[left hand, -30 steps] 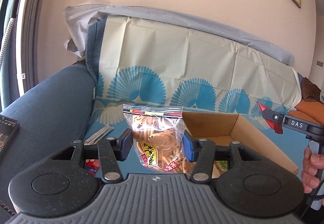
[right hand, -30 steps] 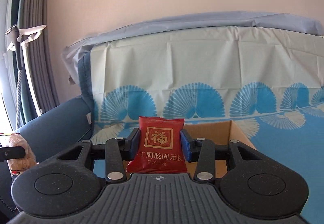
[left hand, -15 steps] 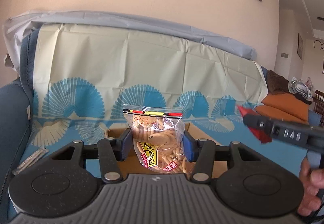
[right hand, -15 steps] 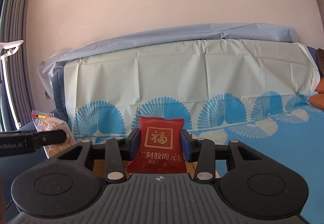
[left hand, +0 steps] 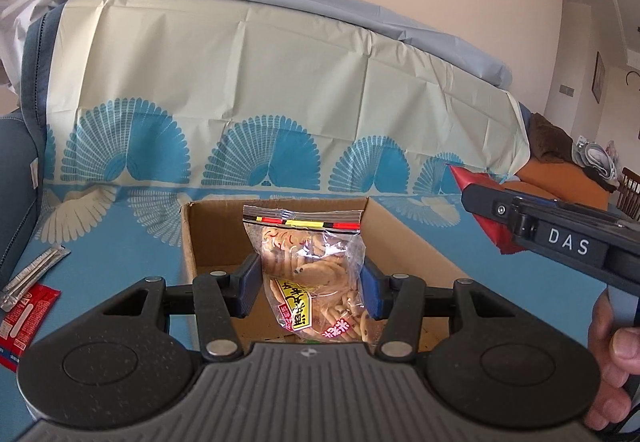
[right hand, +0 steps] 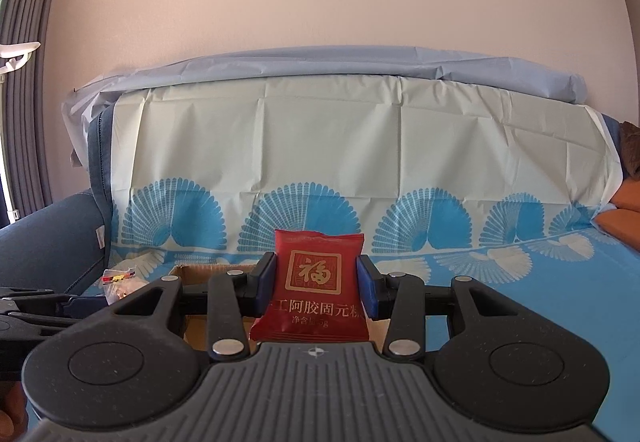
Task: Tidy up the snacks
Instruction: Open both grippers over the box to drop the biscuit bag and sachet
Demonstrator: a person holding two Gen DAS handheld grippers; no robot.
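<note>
My left gripper (left hand: pixel 310 282) is shut on a clear zip bag of biscuits (left hand: pixel 310 274), held upright over the open cardboard box (left hand: pixel 404 230) on the sofa seat. My right gripper (right hand: pixel 316 284) is shut on a red snack packet (right hand: pixel 314 290) with gold characters, above the same box (right hand: pixel 208 271), whose rim shows behind its fingers. In the left wrist view the right gripper comes in from the right edge above the box's right side, its red packet (left hand: pixel 476 194) poking out. The biscuit bag (right hand: pixel 118 282) shows small at the left of the right wrist view.
A blue and cream fan-patterned cover (left hand: pixel 240 114) drapes the sofa seat and back. A red packet (left hand: pixel 24 318) and a silver stick sachet (left hand: pixel 34 270) lie on the seat left of the box. A hand (left hand: pixel 612 366) grips the right tool. An orange cushion (left hand: pixel 560 190) sits far right.
The left gripper has swung right and lowered with the biscuit bag, from beside the sofa arm to over the box. The right gripper has turned slightly right, still holding the red packet.
</note>
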